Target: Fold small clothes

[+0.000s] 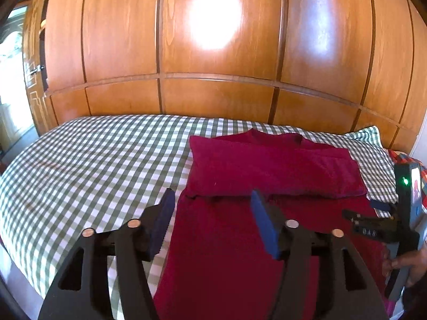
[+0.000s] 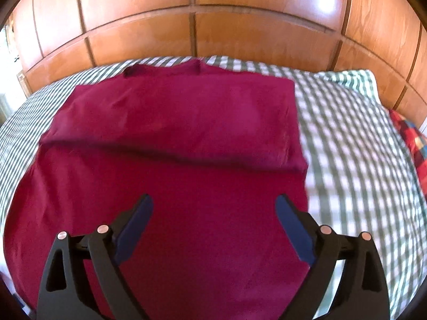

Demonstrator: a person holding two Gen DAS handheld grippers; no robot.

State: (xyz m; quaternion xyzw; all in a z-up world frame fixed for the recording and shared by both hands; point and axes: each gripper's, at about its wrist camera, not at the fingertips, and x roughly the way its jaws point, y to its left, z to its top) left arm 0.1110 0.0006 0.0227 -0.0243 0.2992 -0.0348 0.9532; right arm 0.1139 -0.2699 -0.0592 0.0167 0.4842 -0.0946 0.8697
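A dark red shirt (image 1: 267, 170) lies flat on a green-and-white checked bedsheet (image 1: 88, 160), filling the centre and lower right of the left wrist view. Its upper part is folded into a neat band (image 2: 173, 117) across the garment, with the collar (image 2: 198, 68) at the top edge of the cloth, toward the wooden panels (image 1: 213, 40) that fill the upper half of both views.

The left gripper (image 1: 212, 202) sits at the bottom centre of its view, jaws spread wide and holding nothing; one blue pad (image 1: 162, 221) is over the sheet, the other over the shirt's left edge.

The right gripper (image 2: 213, 208) is at the bottom centre of its own view, jaws likewise spread and empty, over the lower, unfolded part of the shirt. It also shows at the right edge of the left wrist view, held in a hand (image 1: 408, 262). A checked pillow (image 2: 349, 80) lies at the upper right, with a patterned red cloth (image 2: 411, 138) at the right edge.
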